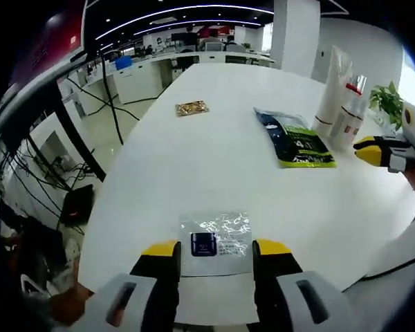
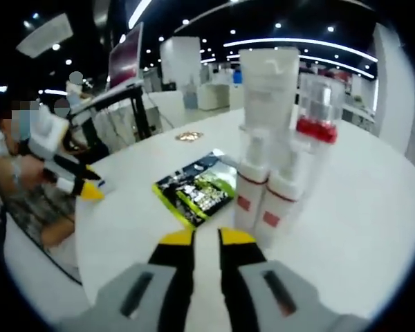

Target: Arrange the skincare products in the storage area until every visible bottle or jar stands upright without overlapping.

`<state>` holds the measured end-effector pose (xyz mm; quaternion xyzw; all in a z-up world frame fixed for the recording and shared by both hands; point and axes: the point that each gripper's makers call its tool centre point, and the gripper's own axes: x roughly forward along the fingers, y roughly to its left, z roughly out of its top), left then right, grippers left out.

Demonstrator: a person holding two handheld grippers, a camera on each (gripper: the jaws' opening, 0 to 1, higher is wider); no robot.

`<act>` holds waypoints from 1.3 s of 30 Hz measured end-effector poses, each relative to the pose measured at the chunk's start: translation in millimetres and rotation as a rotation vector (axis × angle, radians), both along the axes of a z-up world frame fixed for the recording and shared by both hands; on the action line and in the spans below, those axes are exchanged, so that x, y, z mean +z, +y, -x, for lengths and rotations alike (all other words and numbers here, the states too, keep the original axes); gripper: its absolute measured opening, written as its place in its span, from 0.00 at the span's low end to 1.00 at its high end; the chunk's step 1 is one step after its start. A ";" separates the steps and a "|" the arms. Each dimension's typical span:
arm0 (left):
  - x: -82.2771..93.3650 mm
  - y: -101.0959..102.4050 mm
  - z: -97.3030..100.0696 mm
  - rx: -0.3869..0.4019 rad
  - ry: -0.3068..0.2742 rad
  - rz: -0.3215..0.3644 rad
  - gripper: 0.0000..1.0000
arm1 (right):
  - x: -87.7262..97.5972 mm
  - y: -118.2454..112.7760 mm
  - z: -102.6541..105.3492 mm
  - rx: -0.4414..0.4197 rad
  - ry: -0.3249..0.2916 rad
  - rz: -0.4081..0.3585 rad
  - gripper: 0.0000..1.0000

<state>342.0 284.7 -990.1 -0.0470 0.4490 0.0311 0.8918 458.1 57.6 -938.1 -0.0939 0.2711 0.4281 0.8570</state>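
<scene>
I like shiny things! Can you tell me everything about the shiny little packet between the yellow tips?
The shiny packet is a small, square, clear plastic sachet with silvery glare and a dark blue label near its middle. It lies flat on the white table, close to the near edge, between the left gripper's open yellow-tipped jaws. Whether they touch it is unclear.

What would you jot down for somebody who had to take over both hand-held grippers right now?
Left hand-held gripper: open, empty, jaws either side of a clear sachet lying flat near the table edge.
Right hand-held gripper: jaws nearly together, holding nothing, just short of the upright group: white tube, red-collared clear bottle, two small white bottles.
Flat on the table: green-and-black packet, small gold packet.
Done: bottles and tube stand upright.
Left: check them for overlap; deal with the flat sachet and packets.
</scene>
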 end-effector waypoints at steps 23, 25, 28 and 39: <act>33.8 -24.5 -12.8 0.044 -0.086 0.004 0.42 | 13.2 10.3 13.8 0.018 0.107 -0.152 0.11; 39.2 -30.6 -16.6 0.035 -0.114 0.020 0.42 | 20.9 20.5 19.5 0.046 0.138 -0.214 0.12; 45.1 -42.0 -20.8 0.017 -0.144 0.044 0.42 | 28.7 36.1 31.0 0.093 0.201 -0.293 0.12; 73.6 -84.2 -36.9 -0.069 -0.279 0.149 0.42 | 46.0 80.5 47.7 0.121 0.476 -0.502 0.17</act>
